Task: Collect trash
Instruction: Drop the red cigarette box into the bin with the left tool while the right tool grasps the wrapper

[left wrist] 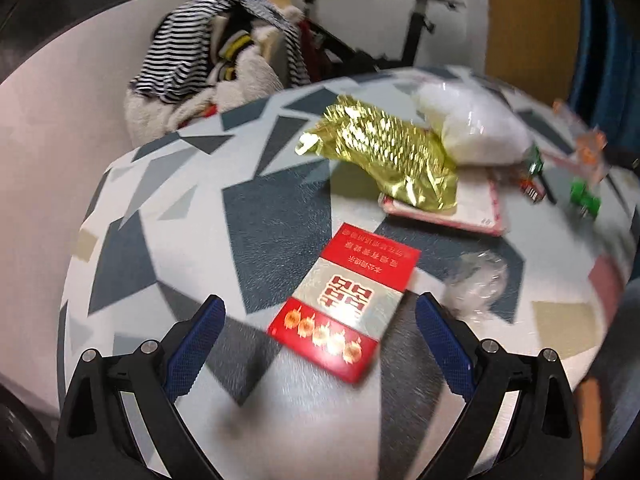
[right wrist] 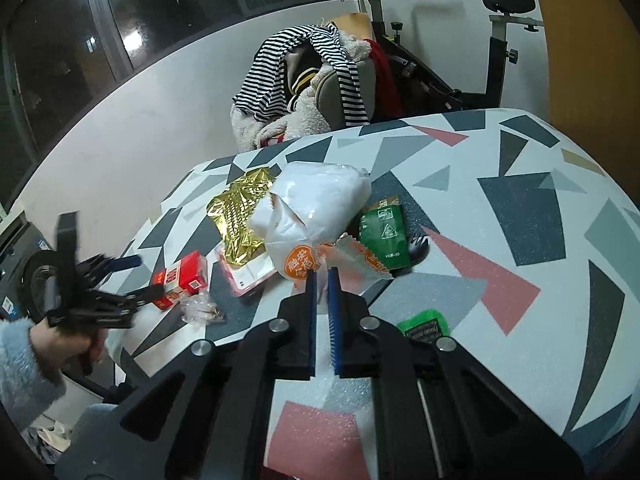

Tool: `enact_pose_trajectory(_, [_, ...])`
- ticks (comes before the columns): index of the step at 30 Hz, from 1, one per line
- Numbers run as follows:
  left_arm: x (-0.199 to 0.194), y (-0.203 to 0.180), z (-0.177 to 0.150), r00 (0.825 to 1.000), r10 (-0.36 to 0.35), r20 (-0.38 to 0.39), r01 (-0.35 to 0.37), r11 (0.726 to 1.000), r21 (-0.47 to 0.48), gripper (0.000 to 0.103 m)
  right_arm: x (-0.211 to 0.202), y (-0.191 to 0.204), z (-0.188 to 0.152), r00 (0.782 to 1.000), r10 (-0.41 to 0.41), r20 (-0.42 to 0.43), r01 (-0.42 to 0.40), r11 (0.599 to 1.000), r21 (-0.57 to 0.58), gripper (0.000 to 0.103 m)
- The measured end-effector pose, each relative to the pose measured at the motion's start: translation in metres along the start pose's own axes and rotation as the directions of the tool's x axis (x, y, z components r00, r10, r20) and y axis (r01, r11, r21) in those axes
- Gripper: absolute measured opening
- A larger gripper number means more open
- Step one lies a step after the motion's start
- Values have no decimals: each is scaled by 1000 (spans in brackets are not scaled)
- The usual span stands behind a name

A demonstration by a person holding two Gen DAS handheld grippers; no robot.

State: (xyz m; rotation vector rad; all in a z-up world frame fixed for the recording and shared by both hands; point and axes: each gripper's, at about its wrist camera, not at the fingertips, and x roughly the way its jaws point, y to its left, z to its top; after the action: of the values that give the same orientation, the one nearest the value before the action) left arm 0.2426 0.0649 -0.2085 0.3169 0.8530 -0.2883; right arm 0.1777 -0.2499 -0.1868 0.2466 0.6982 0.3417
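The left gripper (left wrist: 320, 316) is spread wide over one red cigarette box (left wrist: 344, 304) on the patterned table (left wrist: 180, 240); the right gripper (right wrist: 322, 276) is pinched nearly closed on one orange-printed wrapper (right wrist: 352, 256), beside one white bag (right wrist: 316, 204), one gold foil (right wrist: 240, 212) and one green packet (right wrist: 384, 236)
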Motion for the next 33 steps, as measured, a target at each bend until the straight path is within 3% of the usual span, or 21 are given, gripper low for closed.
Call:
enact_pose_trajectory(3, [16, 2, 0, 999, -21, -42, 21, 1000, -15, 92, -4, 3, -3, 1000, -2, 0, 2, 1000, -10, 9])
enact_pose_trajectory(5, [21, 3, -3, 996, -55, -64, 52, 998, -43, 71, -7, 5, -5, 1000, 0, -1, 0, 1000, -17, 9])
enact_pose_trajectory(9, [13, -1, -10, 997, -54, -48, 51, 997, -63, 69, -14, 11, -10, 1000, 6, 0, -6, 999, -35, 9])
enact_pose_trajectory(11, [-1, -3, -14, 999, -33, -20, 31, 997, -74, 68, -18, 14, -12, 1000, 14, 1, -13, 999, -38, 9])
enact_pose_trajectory(15, [-39, -9, -21, 997, -52, 52, 58, 993, -103, 67, -26, 21, -19, 1000, 27, 4, -27, 999, -44, 9])
enact_pose_trajectory(23, [-119, -60, -42, 974, -157, 161, 167, 985, -50, 66, -50, 34, -42, 998, 58, -1, -58, 996, -63, 9])
enact_pose_trajectory(27, [-139, -94, -61, 962, -219, 161, 225, 974, -18, 66, -61, 37, -56, 998, 62, -9, -63, 995, -73, 9])
enact_pose_trajectory(33, [-132, -143, -95, 954, -288, 86, 287, 957, 33, 66, -77, 38, -74, 998, 66, -7, -67, 995, -71, 9])
